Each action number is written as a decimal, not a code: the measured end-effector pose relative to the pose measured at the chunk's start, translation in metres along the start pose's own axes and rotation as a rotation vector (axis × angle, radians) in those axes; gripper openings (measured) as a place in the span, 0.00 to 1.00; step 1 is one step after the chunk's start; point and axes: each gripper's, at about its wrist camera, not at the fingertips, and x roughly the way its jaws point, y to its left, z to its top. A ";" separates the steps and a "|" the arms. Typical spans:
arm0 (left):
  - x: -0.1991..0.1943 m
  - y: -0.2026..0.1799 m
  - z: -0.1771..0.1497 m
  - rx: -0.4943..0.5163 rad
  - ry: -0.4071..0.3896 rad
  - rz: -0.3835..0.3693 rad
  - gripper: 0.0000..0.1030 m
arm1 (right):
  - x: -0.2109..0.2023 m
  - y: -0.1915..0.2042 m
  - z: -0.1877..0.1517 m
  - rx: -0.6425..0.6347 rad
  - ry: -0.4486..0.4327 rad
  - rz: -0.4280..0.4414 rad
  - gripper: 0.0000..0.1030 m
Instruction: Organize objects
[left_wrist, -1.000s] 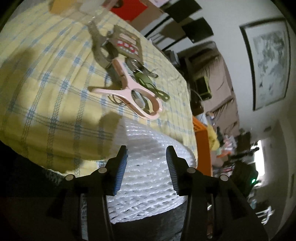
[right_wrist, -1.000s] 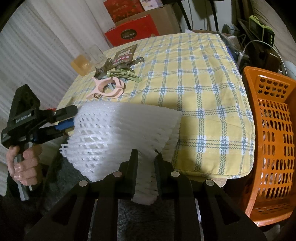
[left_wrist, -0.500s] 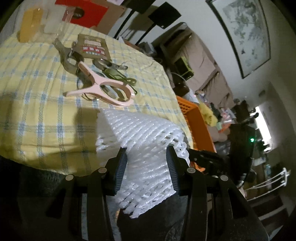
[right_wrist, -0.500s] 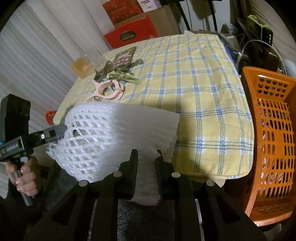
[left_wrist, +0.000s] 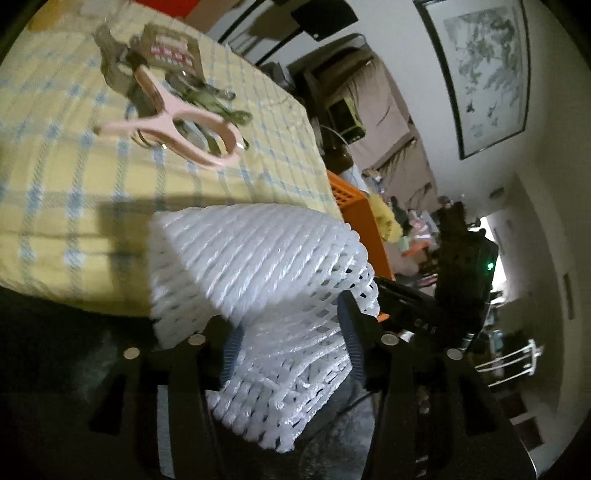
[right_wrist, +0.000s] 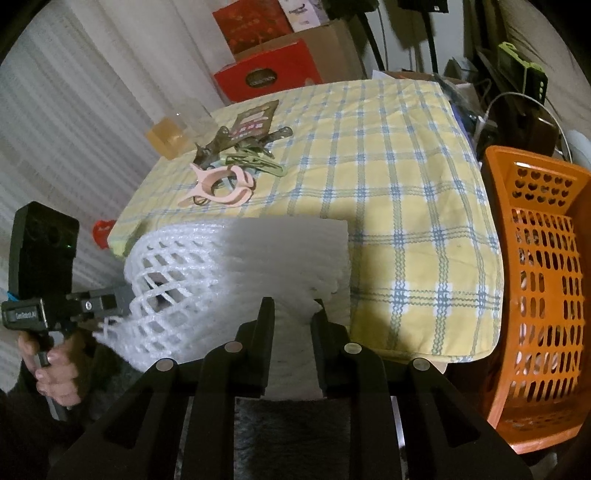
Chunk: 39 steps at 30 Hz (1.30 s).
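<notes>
White foam netting (right_wrist: 236, 280) hangs off the near edge of a checked cloth (right_wrist: 388, 192), stretched between two grippers. The right gripper (right_wrist: 291, 314) pinches its folded end, jaws nearly closed. The left gripper (left_wrist: 291, 332), at 9 o'clock in the right view, has just been widening its jaws, the netting loose between them. An orange basket (right_wrist: 535, 295) stands at 3 o'clock; contents unclear. Clips (right_wrist: 221, 181) crowd 11 o'clock; the cloth's right half lies open.

Home, cluttered living rm. Evidence: framed ink painting (left_wrist: 484, 70) on wall, yellow checked cloth (right_wrist: 388, 206) over table, orange laundry-type basket (right_wrist: 543, 280), red gift boxes (right_wrist: 269, 70), drinking glass (right_wrist: 173, 133), hair clips (right_wrist: 236, 162), misc. stacked household stuff.
</notes>
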 end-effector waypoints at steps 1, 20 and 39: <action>0.001 0.001 0.000 -0.015 0.003 -0.022 0.53 | 0.000 0.001 0.000 -0.003 -0.001 0.004 0.20; 0.003 -0.022 -0.006 0.167 -0.009 0.207 0.41 | -0.013 0.010 0.001 -0.046 -0.040 -0.012 0.21; -0.015 -0.054 -0.021 0.390 -0.023 0.042 0.10 | -0.019 0.012 0.001 -0.071 -0.070 0.041 0.76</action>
